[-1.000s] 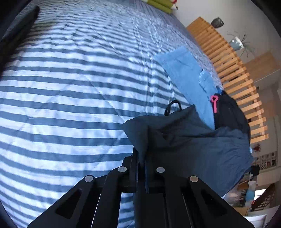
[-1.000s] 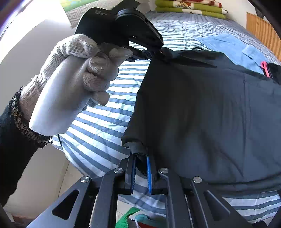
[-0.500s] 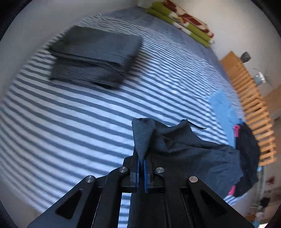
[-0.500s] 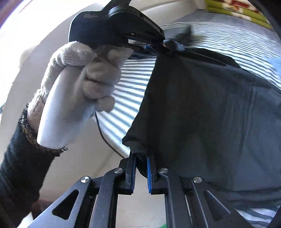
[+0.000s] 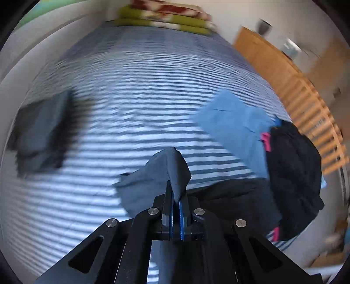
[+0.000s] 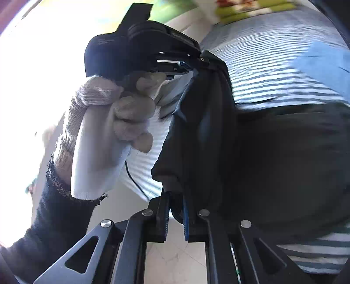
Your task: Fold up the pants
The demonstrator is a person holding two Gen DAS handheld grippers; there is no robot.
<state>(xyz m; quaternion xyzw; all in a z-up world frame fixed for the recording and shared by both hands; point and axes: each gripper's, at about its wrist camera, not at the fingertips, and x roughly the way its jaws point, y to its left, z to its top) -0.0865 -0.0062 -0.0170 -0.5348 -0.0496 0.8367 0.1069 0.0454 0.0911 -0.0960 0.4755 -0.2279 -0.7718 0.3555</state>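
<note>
A blue-and-white striped bed (image 5: 135, 91) is seen, with a wooden slatted rail (image 5: 306, 104) at right and folded blankets (image 5: 166, 17) far; a blue garment (image 5: 236, 126) lies right. The dark pants (image 6: 273, 157) are clamped at one edge by the left gripper (image 5: 176, 203) and at another by the right gripper (image 6: 175, 209), hanging lifted between both over the near bed edge.

Striped bed (image 5: 135, 104): grey folded stack (image 5: 41, 135), blue garment (image 5: 236, 126), black garment (image 5: 293, 166).
</note>
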